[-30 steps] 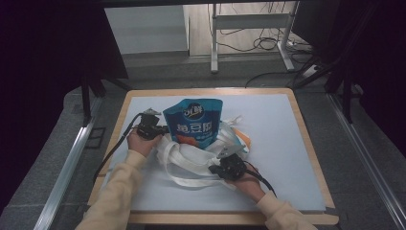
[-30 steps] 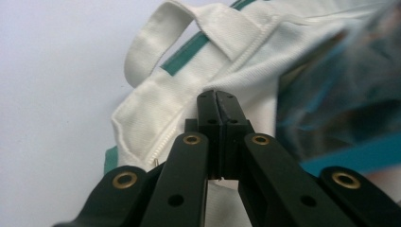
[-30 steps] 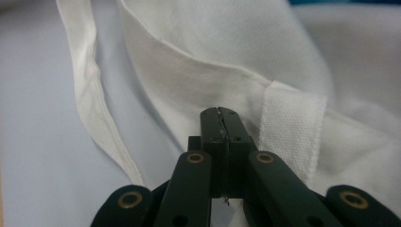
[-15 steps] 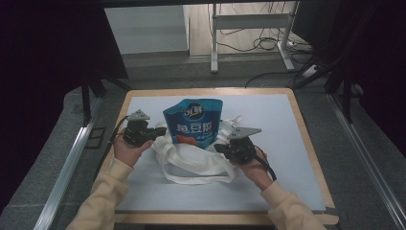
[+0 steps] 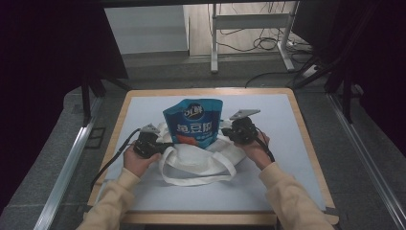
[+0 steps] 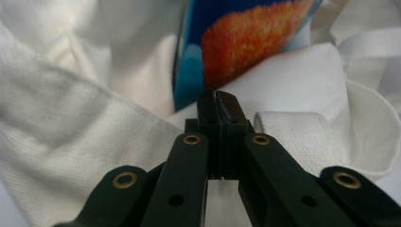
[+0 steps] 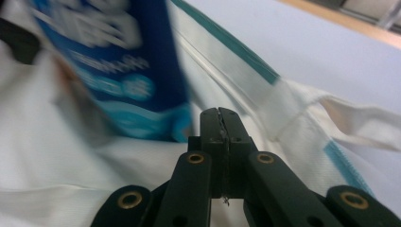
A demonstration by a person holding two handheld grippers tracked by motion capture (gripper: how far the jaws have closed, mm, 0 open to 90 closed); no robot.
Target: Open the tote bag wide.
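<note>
White cloth bag (image 5: 198, 158) pinched at both rims: left gripper (image 5: 165, 143) and right gripper (image 5: 225, 132) clenched on fabric. Blue pouch (image 5: 193, 122) upright, half inside bag. Risks tipping if rims slip.

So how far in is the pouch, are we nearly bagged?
Partly. The blue pouch has its lower end inside the white tote bag; most still stands above the opening. In hand: the left gripper and right gripper each pinch the bag's rim on either side. Left: draw the cloth up over the pouch.
</note>
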